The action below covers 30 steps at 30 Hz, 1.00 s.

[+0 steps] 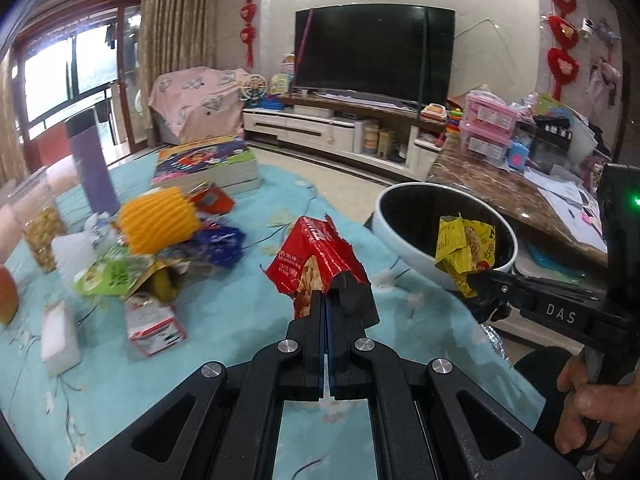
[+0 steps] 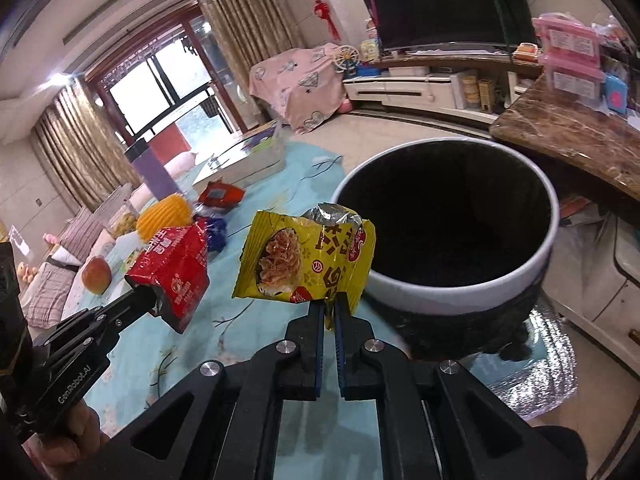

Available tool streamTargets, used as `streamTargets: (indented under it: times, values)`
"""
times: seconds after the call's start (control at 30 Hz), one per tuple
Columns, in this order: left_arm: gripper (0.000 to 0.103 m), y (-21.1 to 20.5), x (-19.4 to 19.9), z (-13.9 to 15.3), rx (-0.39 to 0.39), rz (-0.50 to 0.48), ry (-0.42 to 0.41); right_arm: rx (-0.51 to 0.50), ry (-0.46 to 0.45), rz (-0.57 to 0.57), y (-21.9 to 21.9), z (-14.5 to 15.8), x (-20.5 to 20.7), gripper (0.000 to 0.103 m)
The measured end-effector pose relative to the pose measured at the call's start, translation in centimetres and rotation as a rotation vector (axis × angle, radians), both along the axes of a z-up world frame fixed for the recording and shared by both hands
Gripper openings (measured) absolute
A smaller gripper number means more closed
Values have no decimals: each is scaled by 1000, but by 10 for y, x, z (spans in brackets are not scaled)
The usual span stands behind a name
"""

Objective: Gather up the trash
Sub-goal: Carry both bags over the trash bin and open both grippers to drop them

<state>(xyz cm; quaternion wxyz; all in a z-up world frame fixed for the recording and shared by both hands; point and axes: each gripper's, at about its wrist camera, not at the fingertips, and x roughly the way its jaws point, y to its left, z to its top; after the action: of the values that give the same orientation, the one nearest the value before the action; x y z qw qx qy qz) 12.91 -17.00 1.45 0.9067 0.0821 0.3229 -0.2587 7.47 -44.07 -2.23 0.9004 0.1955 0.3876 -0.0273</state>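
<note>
**Two wrappers held, bin just ahead**

The left gripper point(image 1: 326, 300) was clamped on a red wrapper point(image 1: 316, 258), which stood up from the jaws at the centre of the left wrist view. The right gripper point(image 2: 329, 312) was pinched on a yellow wrapper point(image 2: 308, 258), held at mid-frame in its own view, just left of the bin point(image 2: 460, 292). In the left wrist view the yellow wrapper appeared against the bin's dark mouth, at right of centre.

The step in hand looked like the carry: both pieces were lifted off the table point(image 1: 224, 320) and headed for the bin, and neither was released. The next move would call for bringing each wrapper over the black opening before the jaws part, the yellow one first since it was nearer; the red one was well short of the rim. A light, crumpled wrapper might cling to a pad, so a clear drop over the mouth seemed wise.

More trash lay at the left of the left wrist view: a green packet point(image 1: 112, 276), a blue wrapper point(image 1: 220, 242) and a small carton point(image 1: 154, 330). So the job seemed only partly done.

The table wore a pale blue flowered cloth. Beyond it were a TV point(image 1: 374, 50) at upper centre, curtains point(image 1: 176, 20) and a window at upper left, and a marble counter point(image 1: 500, 188) at right.
</note>
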Motion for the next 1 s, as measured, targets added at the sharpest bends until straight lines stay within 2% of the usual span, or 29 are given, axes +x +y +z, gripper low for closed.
streamTargets:
  times: [0.7,1.0]
  values:
    - [0,-82,37,3,8,-129,-10,-11,34,-110,-72,-2,1,5]
    - [0,-113,61,-1,11,-163,29,-7,60,-125,-90,-4,9,5]
